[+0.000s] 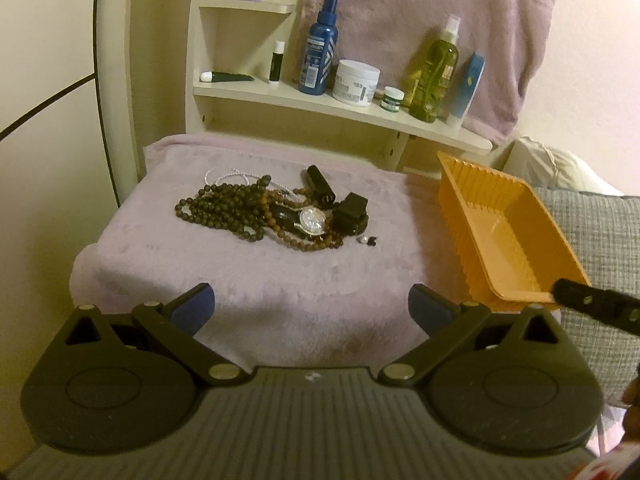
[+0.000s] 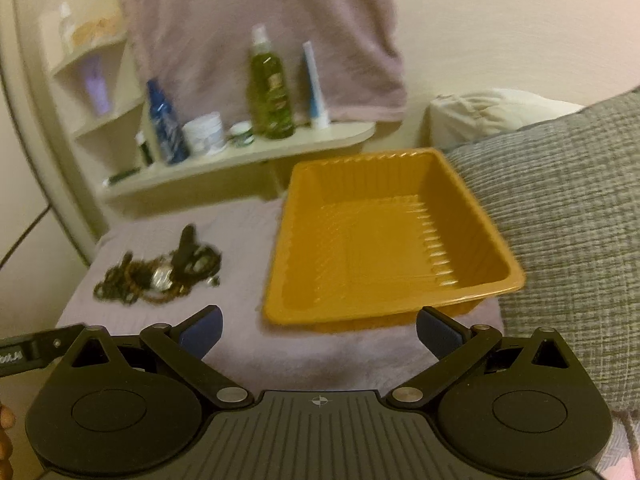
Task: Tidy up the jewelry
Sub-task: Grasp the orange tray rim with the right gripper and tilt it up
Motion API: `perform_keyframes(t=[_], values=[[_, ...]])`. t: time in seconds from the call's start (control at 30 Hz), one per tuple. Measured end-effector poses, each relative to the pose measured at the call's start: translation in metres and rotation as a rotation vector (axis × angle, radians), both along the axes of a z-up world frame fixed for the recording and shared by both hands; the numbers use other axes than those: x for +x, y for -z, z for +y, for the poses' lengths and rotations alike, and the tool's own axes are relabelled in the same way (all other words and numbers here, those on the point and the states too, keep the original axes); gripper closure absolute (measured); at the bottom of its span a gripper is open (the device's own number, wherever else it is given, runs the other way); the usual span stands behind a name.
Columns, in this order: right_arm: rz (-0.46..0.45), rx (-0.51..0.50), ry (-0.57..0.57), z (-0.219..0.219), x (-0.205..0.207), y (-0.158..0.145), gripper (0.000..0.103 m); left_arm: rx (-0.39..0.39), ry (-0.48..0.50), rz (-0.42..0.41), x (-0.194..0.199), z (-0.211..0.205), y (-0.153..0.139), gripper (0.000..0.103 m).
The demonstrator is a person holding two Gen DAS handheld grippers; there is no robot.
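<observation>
A tangled pile of jewelry lies mid-cloth: brown bead necklaces [image 1: 224, 208], a white pearl strand [image 1: 228, 174], a silver-faced watch [image 1: 313, 219], a black tube [image 1: 320, 186], a small black box [image 1: 351, 210] and tiny studs [image 1: 368, 240]. My left gripper [image 1: 312, 306] hangs open short of the pile, holding nothing. An empty orange tray [image 1: 472, 200] sits tilted at the cloth's right edge. My right gripper [image 2: 320, 326] stands open just before the tray's near rim [image 2: 360, 316], with the blurred pile [image 2: 160, 272] to its left.
The lilac plush cloth [image 1: 240, 272] covers a small table. Behind it a cream shelf [image 1: 280, 98] carries bottles and jars. A grey woven cushion [image 2: 560, 220] rises at the right beside the tray. A lilac towel hangs on the wall.
</observation>
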State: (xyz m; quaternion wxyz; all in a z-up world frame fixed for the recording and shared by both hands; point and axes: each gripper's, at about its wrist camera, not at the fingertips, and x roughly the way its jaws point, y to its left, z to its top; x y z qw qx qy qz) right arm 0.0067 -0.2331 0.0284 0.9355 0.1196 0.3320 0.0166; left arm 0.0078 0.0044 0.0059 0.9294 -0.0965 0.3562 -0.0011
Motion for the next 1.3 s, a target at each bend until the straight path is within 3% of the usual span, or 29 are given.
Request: perform_keyframes(t=[0.3,0.33,0.47,0.63,1.03,1.17,1.3], values=[[-0.121,-0.005,0.229,-0.058,-0.001,-0.002,0.002,-0.026,-0.024,-0.012,0.019,0.002,0.008,0.001],[-0.123,-0.005,0.249,-0.065,0.001,0.001,0.009,-0.027,-0.023,-0.013,0.019,0.002,0.009,0.001],[-0.111,0.033,0.299,-0.094,0.012,0.015,0.02,-0.026,-0.017,-0.007,0.028,-0.002,0.014,0.001],[-0.09,0.072,0.337,-0.119,0.027,0.038,0.043,-0.035,-0.018,-0.006,0.036,-0.006,0.019,0.001],[-0.026,0.211,0.357,-0.137,0.054,0.076,0.081,-0.014,-0.02,0.021,0.05,-0.013,0.027,0.002],[-0.027,0.226,0.359,-0.135,0.054,0.074,0.09,-0.01,-0.016,0.026,0.052,-0.015,0.029,0.002],[-0.026,0.23,0.361,-0.132,0.058,0.071,0.092,-0.013,-0.011,0.029,0.052,-0.014,0.031,0.002]])
